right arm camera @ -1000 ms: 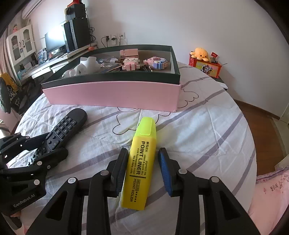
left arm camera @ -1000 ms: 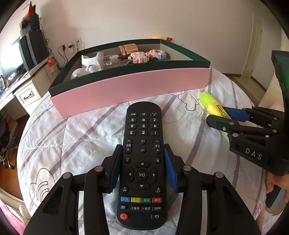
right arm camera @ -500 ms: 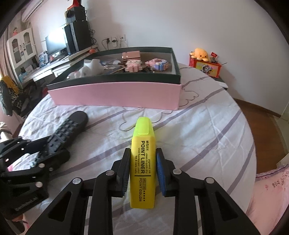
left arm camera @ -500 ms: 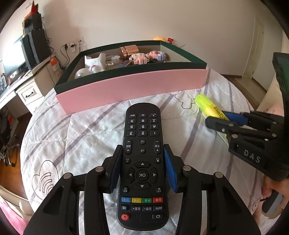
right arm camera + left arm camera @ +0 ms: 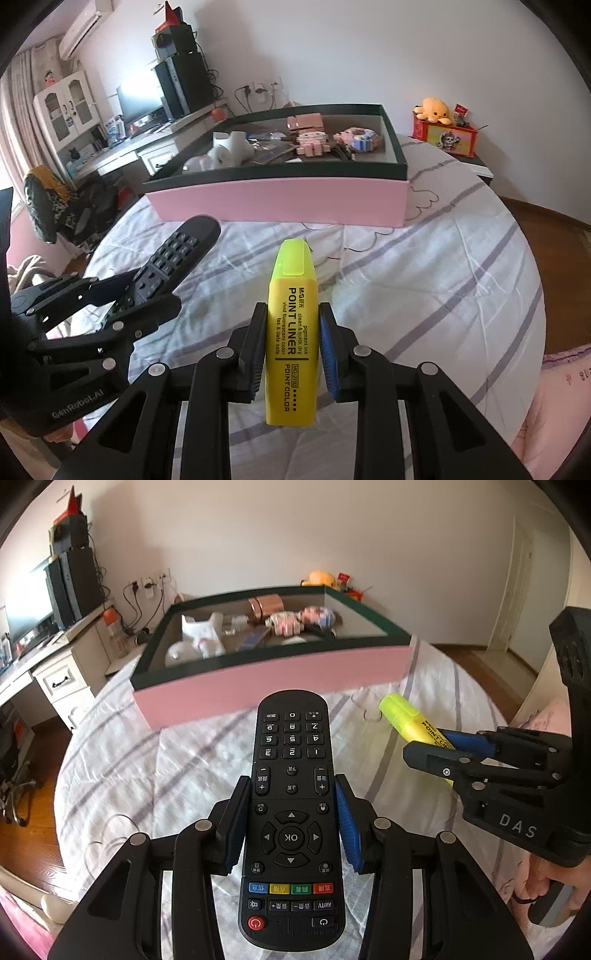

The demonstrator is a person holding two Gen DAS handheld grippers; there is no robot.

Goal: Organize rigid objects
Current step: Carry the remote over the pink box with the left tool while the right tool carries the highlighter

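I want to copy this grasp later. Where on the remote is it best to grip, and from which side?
Grip the remote across its narrow width at mid-length, coming from its power-button end, as the left gripper does. Its long flat sides suit the pads, and mid-length keeps it balanced.

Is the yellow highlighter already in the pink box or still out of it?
Out. The yellow highlighter is clamped in the right claw, short of the pink box.

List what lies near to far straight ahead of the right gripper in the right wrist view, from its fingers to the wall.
right gripper → yellow highlighter held between its pads → striped bedsheet → pink box wall → toys inside the box → dark green far rim → white wall
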